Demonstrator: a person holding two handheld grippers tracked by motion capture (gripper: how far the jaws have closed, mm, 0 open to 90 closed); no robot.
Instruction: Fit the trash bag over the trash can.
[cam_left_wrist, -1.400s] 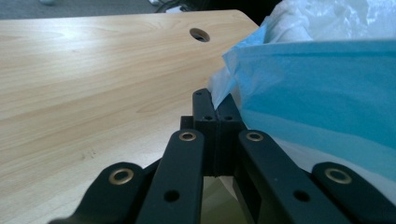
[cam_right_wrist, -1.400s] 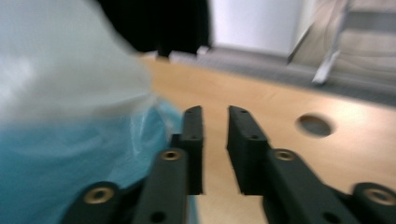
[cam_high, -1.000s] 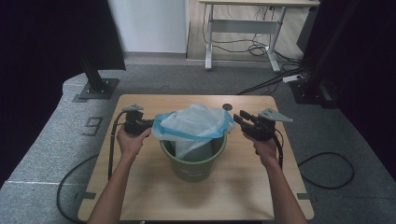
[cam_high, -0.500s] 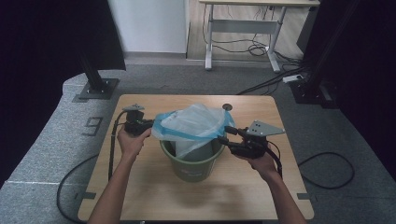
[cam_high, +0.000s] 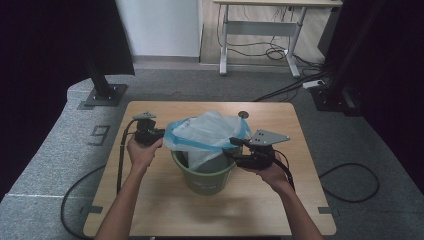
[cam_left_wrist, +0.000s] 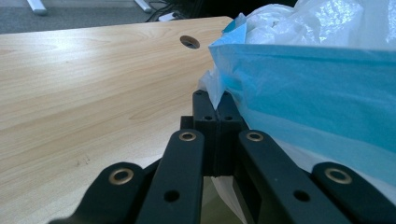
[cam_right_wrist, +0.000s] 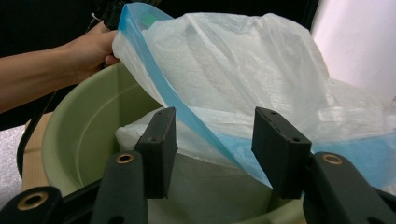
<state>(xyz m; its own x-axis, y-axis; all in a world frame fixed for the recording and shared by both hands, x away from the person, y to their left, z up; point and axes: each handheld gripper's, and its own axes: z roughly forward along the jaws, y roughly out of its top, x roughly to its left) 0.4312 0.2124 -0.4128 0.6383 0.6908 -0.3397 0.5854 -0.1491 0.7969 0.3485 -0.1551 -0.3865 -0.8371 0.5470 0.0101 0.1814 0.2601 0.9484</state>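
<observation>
- The left gripper (cam_left_wrist: 217, 122) has its fingers pressed together on a fold at the edge of the plastic bag (cam_left_wrist: 308, 88); in the left gripper view the thin white plastic is pinched between the two black tips, just under the blue band of the bag.
- In the high view the left gripper (cam_high: 159, 135) is at the left side of the bag, and the left hand (cam_high: 142, 152) holds it above the counter (cam_high: 150, 200).
- The right gripper (cam_right_wrist: 212, 144) has its fingers spread apart. They have just been opening, and the blue band (cam_right_wrist: 187, 116) of the bag runs through the gap between them, but the pads do not press on it.
- In the high view the right gripper (cam_high: 231, 148) is at the right rim of the bucket (cam_high: 207, 182), with the right hand (cam_high: 267, 172) behind it.
- The plastic bag (cam_high: 210, 135) is white and half clear with a blue band at its mouth. It stands puffed up over the green bucket, partly inside it.
- The bucket (cam_right_wrist: 79, 135) stands near the middle of the wooden counter, between the two hands.
- A small round hole (cam_high: 243, 114) is in the counter behind the bag.
</observation>
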